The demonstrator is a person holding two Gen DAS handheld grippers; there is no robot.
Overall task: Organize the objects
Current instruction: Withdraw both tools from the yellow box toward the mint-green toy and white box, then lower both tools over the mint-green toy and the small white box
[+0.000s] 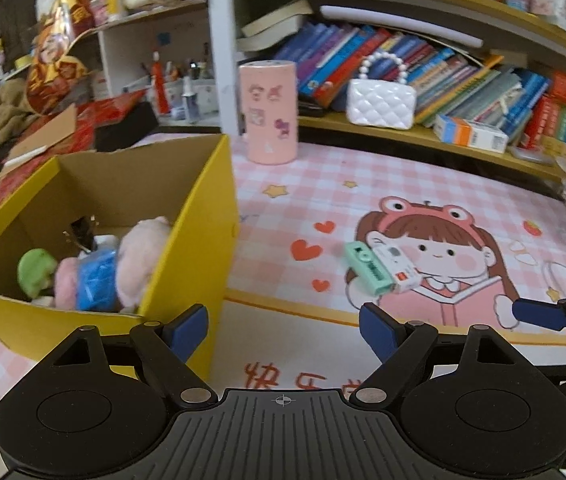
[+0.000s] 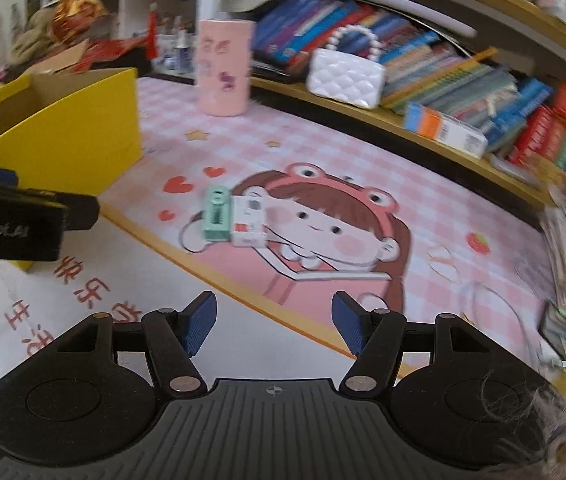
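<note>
Mint box touching white box — both hand-held grippers empty.

Your left gripper: matte black body, ribbed centre plate with small white crosshair mark, two round black discs flanking it. Linkage arms black, silver pivot pins at each joint, triangular cut-outs in outer links. Fingertips capped with blue ridged pads. Your right gripper: same build, same blue pads, same crosshair. White lettering "Robot.AI" on black side of your left unit, seen from right wrist view.
</note>
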